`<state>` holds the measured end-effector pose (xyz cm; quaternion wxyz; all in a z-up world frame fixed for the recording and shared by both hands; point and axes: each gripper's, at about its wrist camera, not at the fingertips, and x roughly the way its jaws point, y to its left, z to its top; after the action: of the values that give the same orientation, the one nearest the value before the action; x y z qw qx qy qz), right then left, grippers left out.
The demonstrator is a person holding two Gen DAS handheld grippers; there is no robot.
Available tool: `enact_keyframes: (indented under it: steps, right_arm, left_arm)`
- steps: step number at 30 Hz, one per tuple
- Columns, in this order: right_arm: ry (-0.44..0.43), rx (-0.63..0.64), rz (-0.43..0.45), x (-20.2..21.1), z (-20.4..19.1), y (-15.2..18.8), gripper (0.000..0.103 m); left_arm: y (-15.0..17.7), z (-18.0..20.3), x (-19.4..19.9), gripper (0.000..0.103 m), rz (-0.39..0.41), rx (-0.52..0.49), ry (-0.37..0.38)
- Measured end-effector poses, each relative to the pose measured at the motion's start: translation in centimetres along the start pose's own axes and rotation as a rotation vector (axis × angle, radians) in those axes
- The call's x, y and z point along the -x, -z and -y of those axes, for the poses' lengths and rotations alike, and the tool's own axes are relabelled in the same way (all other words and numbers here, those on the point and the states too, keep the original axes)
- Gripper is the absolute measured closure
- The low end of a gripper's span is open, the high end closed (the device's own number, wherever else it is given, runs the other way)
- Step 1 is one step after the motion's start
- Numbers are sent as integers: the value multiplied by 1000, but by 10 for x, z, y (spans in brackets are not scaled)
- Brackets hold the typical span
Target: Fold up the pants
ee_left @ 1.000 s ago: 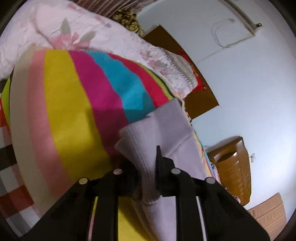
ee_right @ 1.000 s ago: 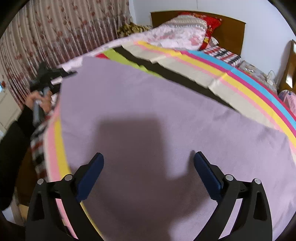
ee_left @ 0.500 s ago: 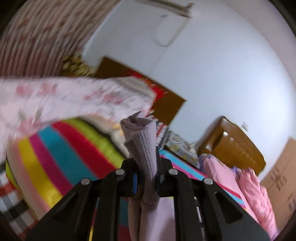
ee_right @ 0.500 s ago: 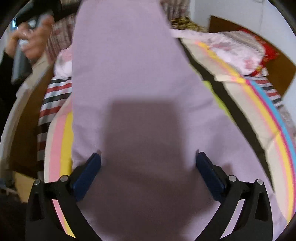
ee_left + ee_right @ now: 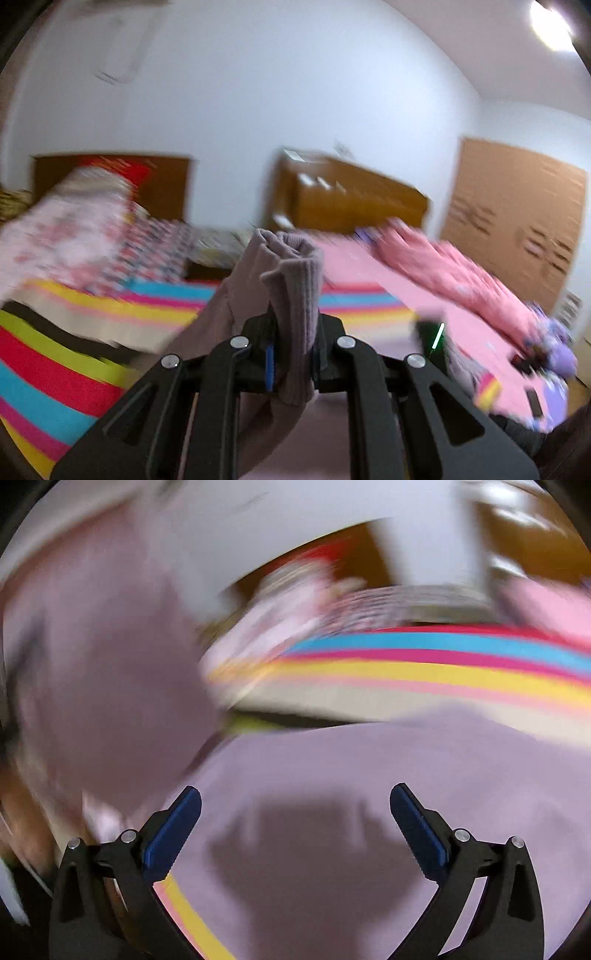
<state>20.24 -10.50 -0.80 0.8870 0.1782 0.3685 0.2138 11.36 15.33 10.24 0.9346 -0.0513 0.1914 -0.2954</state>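
Note:
The pants are lilac knit cloth. In the left wrist view my left gripper (image 5: 291,354) is shut on a ribbed cuff of the pants (image 5: 295,280), which sticks up between the fingers while the cloth hangs below. In the right wrist view the pants (image 5: 369,775) lie spread on the striped bed, and a raised part (image 5: 103,664) arches over on the left. My right gripper (image 5: 295,823) is open and empty, hovering just above the flat cloth. Both views are motion-blurred.
A striped bedspread (image 5: 74,350) covers the bed, with floral pillows (image 5: 74,229) at a wooden headboard (image 5: 162,184). A pink quilt (image 5: 461,280) lies on a second bed at right. A wooden cabinet (image 5: 351,199) and wardrobe (image 5: 517,214) stand by the wall.
My left gripper has swung up and rightward with the cuff, drawing the pants over. The right gripper stays open above the cloth while its view tilts toward the headboard.

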Motion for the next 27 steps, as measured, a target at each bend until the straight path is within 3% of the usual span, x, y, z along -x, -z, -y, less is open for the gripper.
enact_keyframes:
  steps: [3, 7, 9, 10, 11, 14, 16, 19, 21, 23, 24, 25, 27]
  right_arm:
    - [173, -137, 109, 78, 75, 10, 4]
    - [245, -241, 189, 142, 117, 31, 4]
    - [247, -257, 181, 152, 121, 40, 4]
    - [229, -263, 171, 150, 122, 41, 4]
    - [198, -267, 158, 146, 120, 43, 4]
    - [88, -244, 107, 129, 105, 51, 4]
    - [-14, -206, 41, 109, 84, 54, 5]
    - [-128, -182, -101, 75, 58, 65, 8]
    - [-116, -136, -149, 58, 45, 69, 10]
    - [-59, -76, -162, 52, 34, 70, 12]
    - [-52, -62, -169, 52, 29, 69, 20]
    - [-73, -58, -180, 52, 26, 68, 26]
    - [-82, -40, -226, 47, 13, 70, 26]
  left_arm:
    - [59, 37, -65, 89, -154, -31, 52]
    - [136, 61, -152, 80, -429, -36, 32]
    - [123, 63, -142, 52, -362, -40, 45]
    - [114, 61, -131, 23, -333, -14, 72]
    - [106, 58, -118, 12, -295, 12, 87]
    - [84, 37, -61, 1, -136, 76, 67]
    - [87, 9, -25, 2, -67, 104, -24]
    - [105, -26, 7, 2, -86, 143, -231]
    - [124, -46, 23, 2, -120, 172, -352]
    - [140, -55, 32, 2, -136, 179, -401]
    - [148, -57, 32, 2, -151, 170, -425]
    - [150, -58, 30, 2, -159, 159, -437]
    - [151, -54, 26, 2, -165, 116, -455]
